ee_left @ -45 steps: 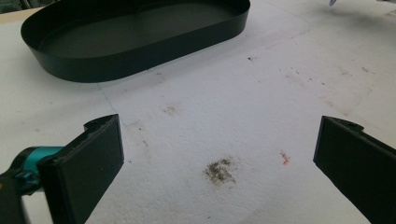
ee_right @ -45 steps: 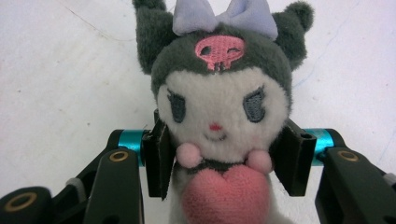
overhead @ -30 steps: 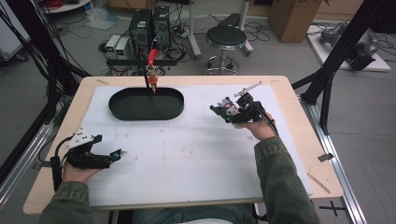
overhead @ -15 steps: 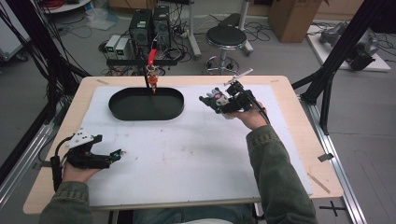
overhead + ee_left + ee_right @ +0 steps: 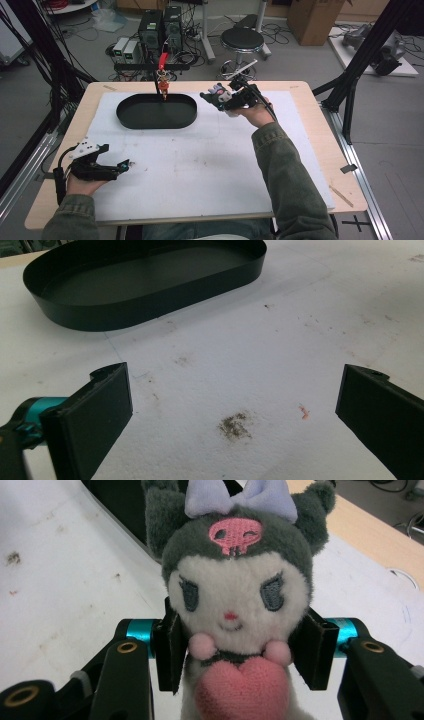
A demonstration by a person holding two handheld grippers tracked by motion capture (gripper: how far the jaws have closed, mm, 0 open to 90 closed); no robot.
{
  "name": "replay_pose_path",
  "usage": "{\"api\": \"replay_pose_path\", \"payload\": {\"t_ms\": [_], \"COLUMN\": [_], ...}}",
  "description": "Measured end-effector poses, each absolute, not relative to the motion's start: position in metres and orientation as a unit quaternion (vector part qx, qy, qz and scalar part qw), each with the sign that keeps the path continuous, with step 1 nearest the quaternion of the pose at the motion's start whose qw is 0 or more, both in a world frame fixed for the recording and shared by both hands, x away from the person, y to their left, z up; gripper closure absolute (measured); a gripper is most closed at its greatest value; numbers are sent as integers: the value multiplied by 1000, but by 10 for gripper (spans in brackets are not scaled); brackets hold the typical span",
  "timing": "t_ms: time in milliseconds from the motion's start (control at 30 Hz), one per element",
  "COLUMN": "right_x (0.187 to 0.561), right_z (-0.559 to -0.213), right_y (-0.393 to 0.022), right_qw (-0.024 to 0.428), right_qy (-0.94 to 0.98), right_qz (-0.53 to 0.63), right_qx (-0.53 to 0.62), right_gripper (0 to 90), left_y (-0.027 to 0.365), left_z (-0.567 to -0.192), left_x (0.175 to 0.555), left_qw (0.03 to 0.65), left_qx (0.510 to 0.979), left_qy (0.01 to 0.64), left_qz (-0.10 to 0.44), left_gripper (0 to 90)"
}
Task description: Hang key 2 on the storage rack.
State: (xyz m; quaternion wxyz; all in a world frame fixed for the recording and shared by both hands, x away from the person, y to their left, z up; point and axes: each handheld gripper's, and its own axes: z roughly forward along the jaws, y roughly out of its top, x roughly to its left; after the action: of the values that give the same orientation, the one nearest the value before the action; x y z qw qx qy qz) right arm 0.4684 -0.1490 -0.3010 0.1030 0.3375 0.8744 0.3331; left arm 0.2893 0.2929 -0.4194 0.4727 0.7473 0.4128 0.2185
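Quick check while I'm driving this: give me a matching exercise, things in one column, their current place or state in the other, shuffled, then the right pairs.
Things:
1. grey-and-white plush doll with lilac bow and pink heart
2. black oval metal tray
3. left gripper
4. black round stool

Places or states:
A. jaws open, low over the white mat
B. on the floor beyond the table
C. clamped between the jaws of the right gripper
D. empty, at the mat's far edge

Pairs: 1-C, 2-D, 3-A, 4-B

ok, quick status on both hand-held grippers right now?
Left hand-held gripper: open, nothing between its jaws, low over the white mat.
Right hand-held gripper: shut on the plush toy.
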Motion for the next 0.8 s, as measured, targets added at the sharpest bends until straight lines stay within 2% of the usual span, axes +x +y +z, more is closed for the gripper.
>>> {"api": "replay_pose_path", "payload": {"t_ms": [800], "right_x": [489], "right_z": [-270], "right_y": [-114], "right_qw": [72], "right_qy": [881], "right_qz": [350], "right_qx": [311], "right_gripper": [469], "left_y": [294], "left_z": [-419], "left_x": [290], "left_qw": [475], "left_qx": [745], "left_qy": [414], "left_qz": [219], "left_gripper": [20]}}
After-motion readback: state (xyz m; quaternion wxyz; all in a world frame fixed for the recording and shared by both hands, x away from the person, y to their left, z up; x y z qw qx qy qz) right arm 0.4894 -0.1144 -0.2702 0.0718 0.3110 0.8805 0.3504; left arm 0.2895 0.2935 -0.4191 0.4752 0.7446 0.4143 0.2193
